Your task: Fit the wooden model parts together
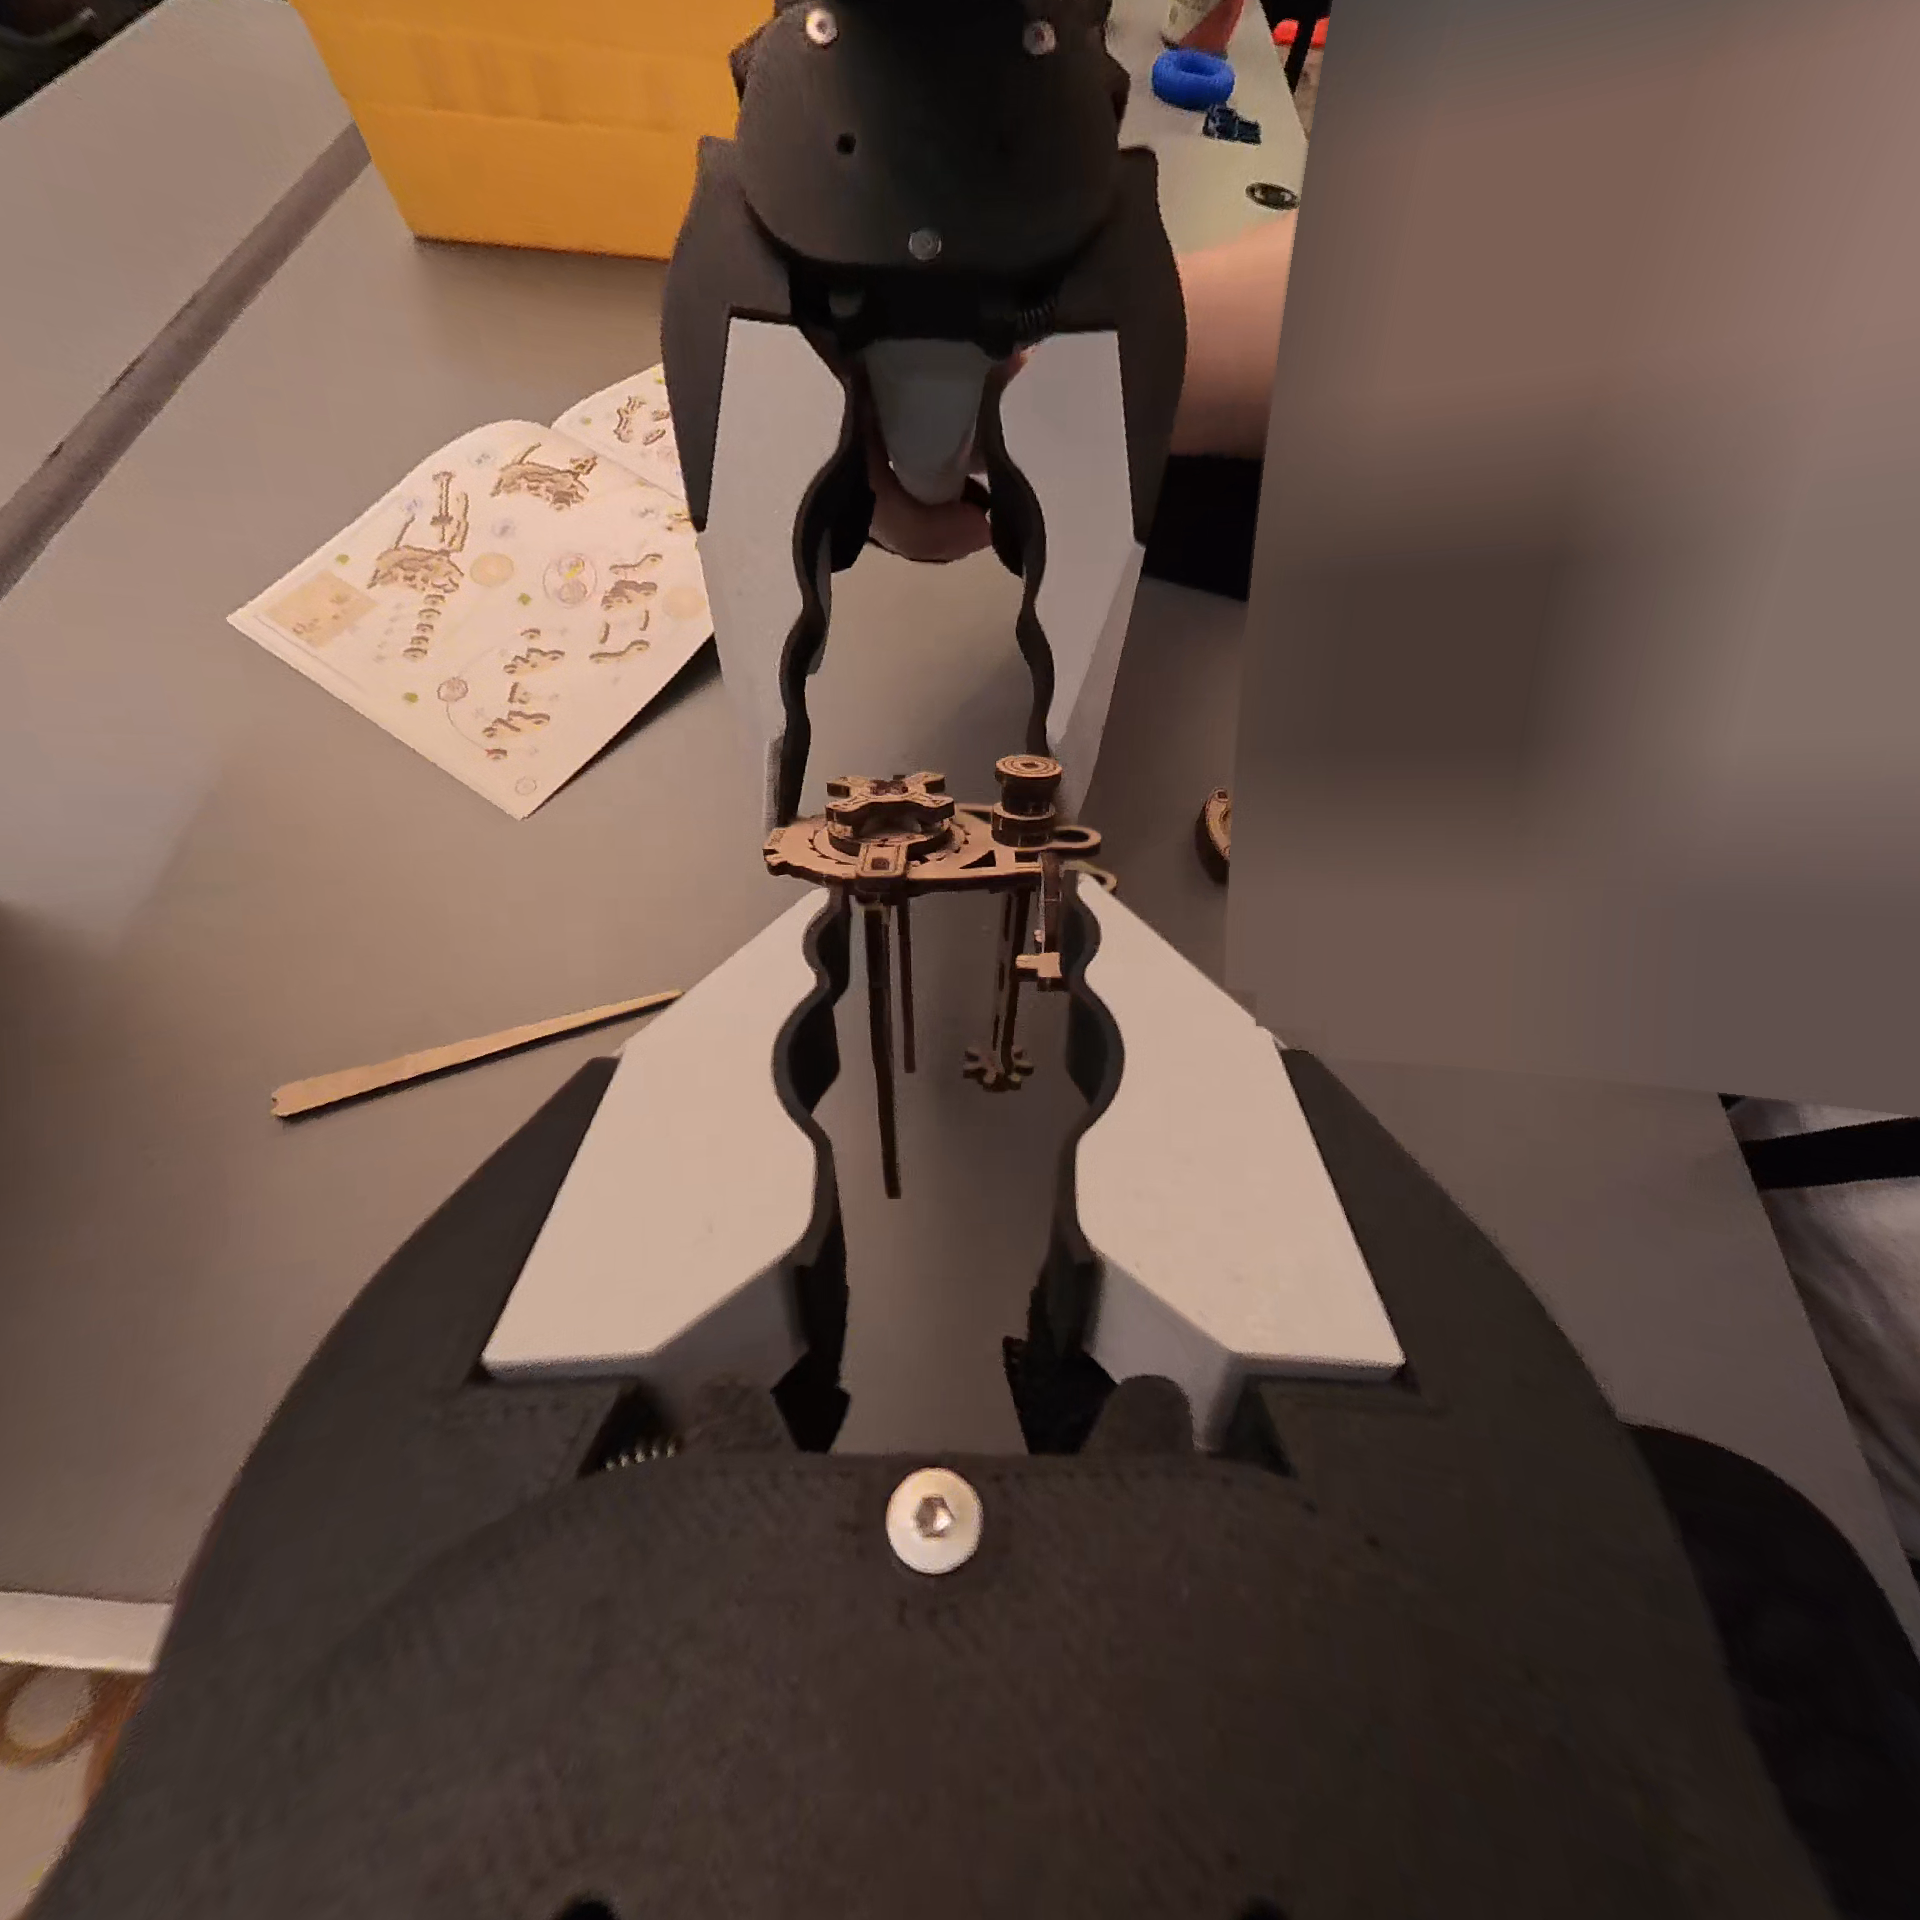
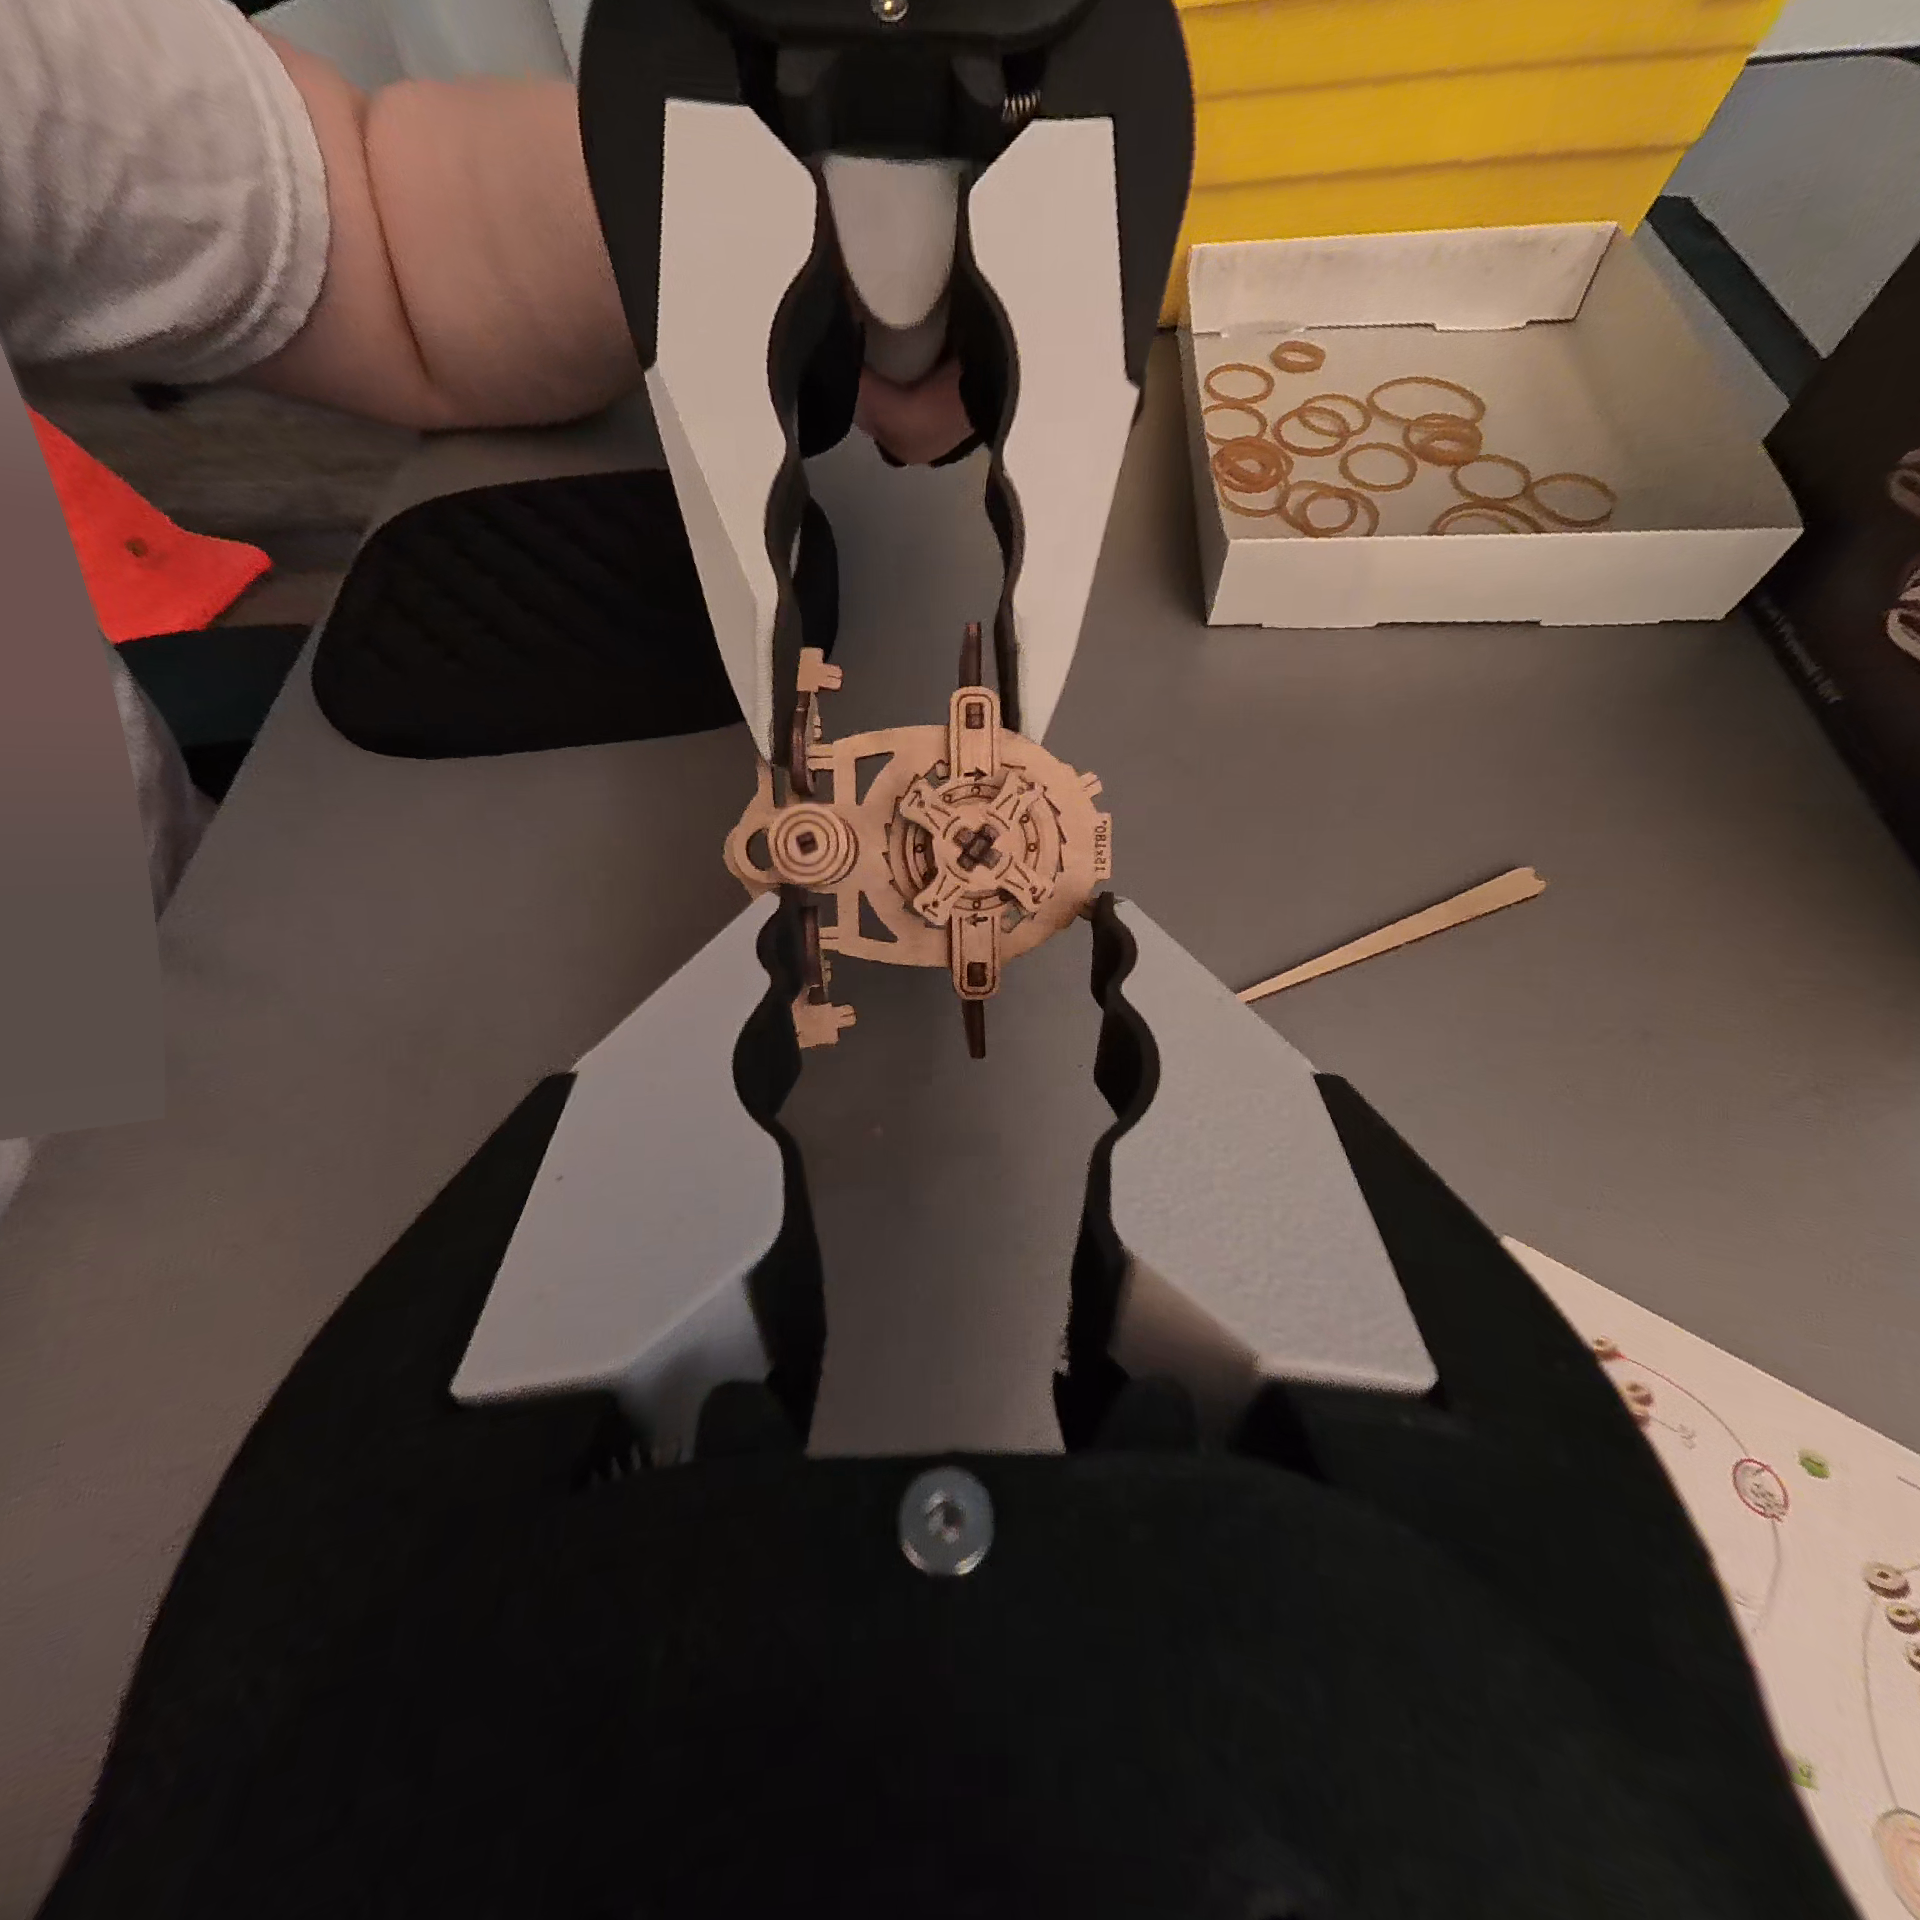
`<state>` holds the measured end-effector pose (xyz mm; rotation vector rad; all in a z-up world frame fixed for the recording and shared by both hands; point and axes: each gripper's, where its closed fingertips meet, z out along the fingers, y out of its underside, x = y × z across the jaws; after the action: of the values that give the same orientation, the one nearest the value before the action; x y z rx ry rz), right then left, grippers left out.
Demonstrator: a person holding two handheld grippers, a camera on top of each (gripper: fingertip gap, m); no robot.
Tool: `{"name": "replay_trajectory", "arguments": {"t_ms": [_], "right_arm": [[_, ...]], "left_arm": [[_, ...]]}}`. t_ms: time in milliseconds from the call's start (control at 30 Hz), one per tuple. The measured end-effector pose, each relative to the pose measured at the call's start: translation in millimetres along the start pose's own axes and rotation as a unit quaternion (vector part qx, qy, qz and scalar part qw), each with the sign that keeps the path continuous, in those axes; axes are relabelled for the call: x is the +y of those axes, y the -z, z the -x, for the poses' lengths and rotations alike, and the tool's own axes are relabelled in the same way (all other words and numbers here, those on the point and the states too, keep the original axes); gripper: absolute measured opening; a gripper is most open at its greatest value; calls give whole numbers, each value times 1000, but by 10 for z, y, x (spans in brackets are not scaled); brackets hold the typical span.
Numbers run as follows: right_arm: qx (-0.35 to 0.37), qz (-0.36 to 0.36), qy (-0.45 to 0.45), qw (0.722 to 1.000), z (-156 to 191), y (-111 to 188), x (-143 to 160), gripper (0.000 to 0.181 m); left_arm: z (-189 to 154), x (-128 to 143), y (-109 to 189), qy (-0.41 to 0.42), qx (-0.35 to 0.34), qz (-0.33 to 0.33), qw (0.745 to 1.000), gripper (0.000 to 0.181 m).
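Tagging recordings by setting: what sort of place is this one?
Probably a hobby or workshop desk indoors: a grey table with an open instruction booklet, a white box of rubber bands, and yellow boxes behind.

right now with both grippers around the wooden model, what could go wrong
The wooden model stands on thin legs; a sideways nudge might tip it or snap them. Both grippers' jaws stand open around it, so squeezing could crush the cross-shaped hub. The small spool at the edge might get knocked loose.
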<state>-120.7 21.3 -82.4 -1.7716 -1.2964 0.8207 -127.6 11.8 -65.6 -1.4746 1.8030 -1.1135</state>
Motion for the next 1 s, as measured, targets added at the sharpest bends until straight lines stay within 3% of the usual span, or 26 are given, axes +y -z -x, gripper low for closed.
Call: {"name": "replay_trajectory", "arguments": {"t_ms": [233,467,667,1000], "right_arm": [[25,27,0,999,-32,-46,56,54],[0,27,-43,999,12,-51,48,54],[22,45,-39,998,1,-67,46,54],[88,48,44,994,-36,-13,-49,55]], "left_arm": [[77,70,-22,-111,-74,33,991,45],[48,50,-7,-34,-30,15,999,40],[47,86,-6,-50,-44,40,997,40],[56,-2,35,-153,-106,44,982,39]]}}
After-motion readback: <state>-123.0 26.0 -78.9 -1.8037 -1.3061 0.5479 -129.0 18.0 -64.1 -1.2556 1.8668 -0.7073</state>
